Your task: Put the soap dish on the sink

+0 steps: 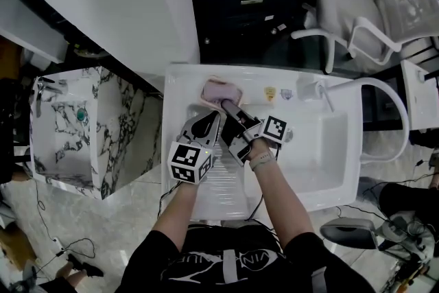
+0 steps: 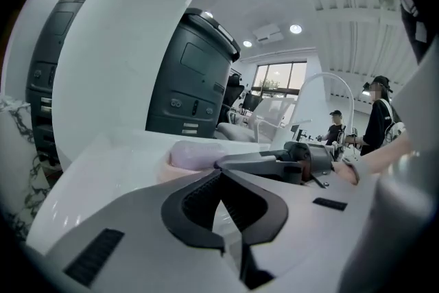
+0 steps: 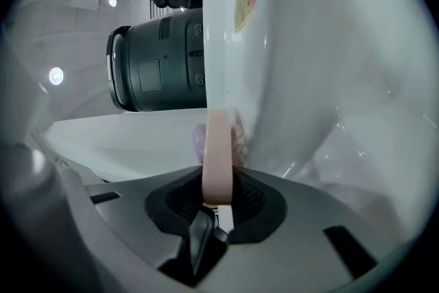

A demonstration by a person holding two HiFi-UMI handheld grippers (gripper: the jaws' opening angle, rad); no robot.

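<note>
Placing step: the right gripper pinches the soap dish rim, seemingly resting on the sink ledge (left gripper pressed together, empty); next it should let go.

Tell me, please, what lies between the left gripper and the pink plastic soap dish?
The right gripper, clamped on the rim of the soap dish; the head view shows this.

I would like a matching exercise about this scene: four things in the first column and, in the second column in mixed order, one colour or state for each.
Column one:
1. soap dish
2. soap
3. right gripper
4. left gripper

Column two:
A. pale purple
B. holds nothing
C. pink
D. clamped on the edge of the soap dish

Pairs: 1-C, 2-A, 3-D, 4-B
</note>
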